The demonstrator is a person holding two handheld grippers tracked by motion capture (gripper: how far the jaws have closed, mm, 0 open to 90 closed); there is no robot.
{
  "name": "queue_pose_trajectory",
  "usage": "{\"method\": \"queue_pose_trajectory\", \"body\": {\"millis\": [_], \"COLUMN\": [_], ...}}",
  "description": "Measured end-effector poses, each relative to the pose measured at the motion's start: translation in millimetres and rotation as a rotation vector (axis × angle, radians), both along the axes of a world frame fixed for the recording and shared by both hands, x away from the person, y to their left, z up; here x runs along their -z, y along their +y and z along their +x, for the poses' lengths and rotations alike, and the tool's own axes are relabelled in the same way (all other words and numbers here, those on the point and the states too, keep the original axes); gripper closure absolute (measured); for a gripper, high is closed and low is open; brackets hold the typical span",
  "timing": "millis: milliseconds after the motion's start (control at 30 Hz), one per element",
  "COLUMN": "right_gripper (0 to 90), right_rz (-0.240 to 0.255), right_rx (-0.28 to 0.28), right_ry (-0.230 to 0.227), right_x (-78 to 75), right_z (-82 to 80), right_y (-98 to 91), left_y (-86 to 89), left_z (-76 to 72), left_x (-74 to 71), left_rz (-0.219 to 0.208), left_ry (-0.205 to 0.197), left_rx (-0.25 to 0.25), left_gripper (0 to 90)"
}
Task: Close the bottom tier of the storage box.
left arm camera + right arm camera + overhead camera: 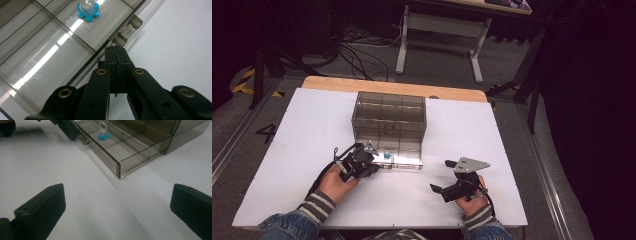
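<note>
Resting closed at the drawer handle (127, 31), left tongs (116, 51); right tongs (117, 202) gape wide.

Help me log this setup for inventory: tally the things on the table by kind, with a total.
Smoky clear drawer cabinet: 1
Pulled-out drawer: 1
Blue flower-shaped ring: 1
Hand-held grippers, left gripper shut at the drawer handle, right gripper open: 2
White table sheet: 1
Total: 6
</note>
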State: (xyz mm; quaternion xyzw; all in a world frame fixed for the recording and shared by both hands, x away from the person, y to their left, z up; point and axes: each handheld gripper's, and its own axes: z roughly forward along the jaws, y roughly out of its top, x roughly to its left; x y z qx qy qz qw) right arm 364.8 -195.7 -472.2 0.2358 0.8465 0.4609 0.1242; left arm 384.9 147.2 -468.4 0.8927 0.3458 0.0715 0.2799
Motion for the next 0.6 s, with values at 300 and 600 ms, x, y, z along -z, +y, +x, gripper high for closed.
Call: {"method": "queue_pose_trajectory", "body": {"millis": [300,600], "right_gripper": [0.8,0.8], "right_rz": [-0.002,-0.001], "right_rx": [-0.001,0.0], "right_ry": [-0.001,0.001], "right_x": [0.1,0.2], "right_z": [0.0,0.3], "right_y": [0.2,0.2], "left_y": [-0.8,0.3], "left_z": [6.4,14.3], "left_x": [-0.1,1.8], "left_rz": [-0.017,-0.053], "left_ry": [-0.019,-0.013], "left_rx": [-0.023,-0.05], "left_gripper": [89.4,89.3]}}
